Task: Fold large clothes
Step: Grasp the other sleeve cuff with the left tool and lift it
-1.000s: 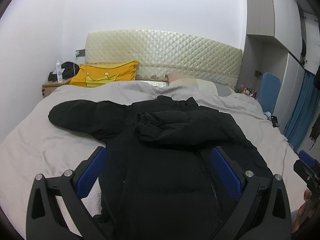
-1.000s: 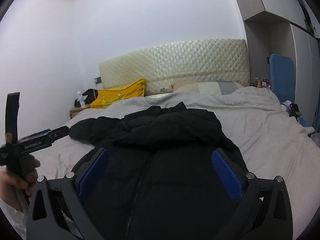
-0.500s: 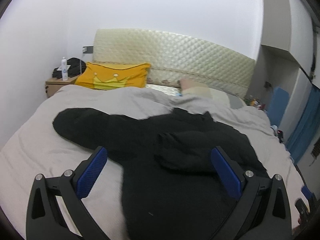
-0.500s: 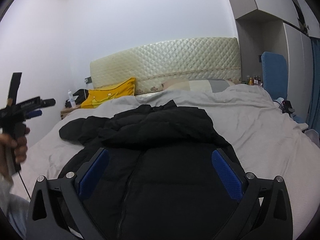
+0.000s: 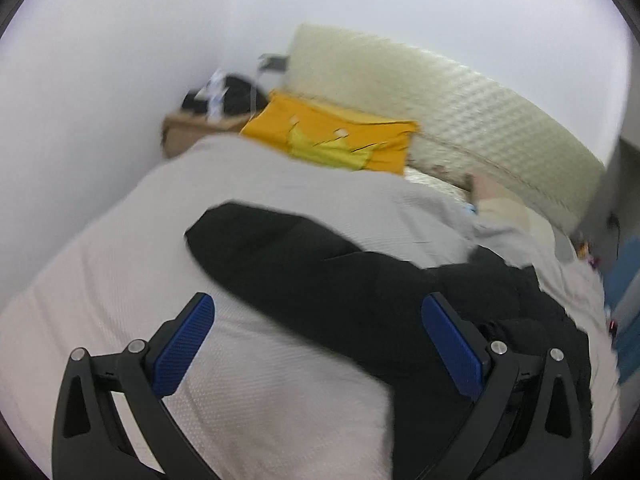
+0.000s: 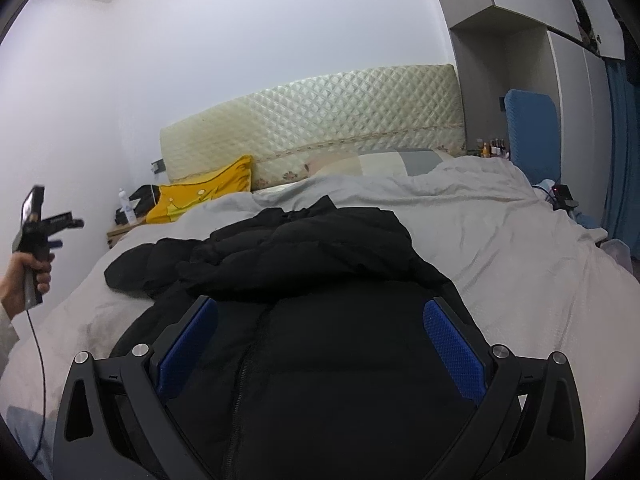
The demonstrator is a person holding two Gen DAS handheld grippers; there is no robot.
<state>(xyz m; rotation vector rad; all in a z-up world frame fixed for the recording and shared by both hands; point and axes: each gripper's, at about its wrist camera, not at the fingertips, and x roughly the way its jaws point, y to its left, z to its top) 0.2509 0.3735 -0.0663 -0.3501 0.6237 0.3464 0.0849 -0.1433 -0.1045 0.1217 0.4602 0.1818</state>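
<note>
Both claws gape wide, empty: the left claw over the sleeve of the black jacket, the right claw above its zipped front. It lies spread on the bed. Since a second ago the left one has swung leftward, its view blurred; the right barely moved.

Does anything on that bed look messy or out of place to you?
Only the black jacket: it lies unevenly on the grey bedcover, one sleeve stretched out to the side while the other is already folded across the chest. Nothing looks spilled or damaged. The left-wrist view is blurred.
</note>
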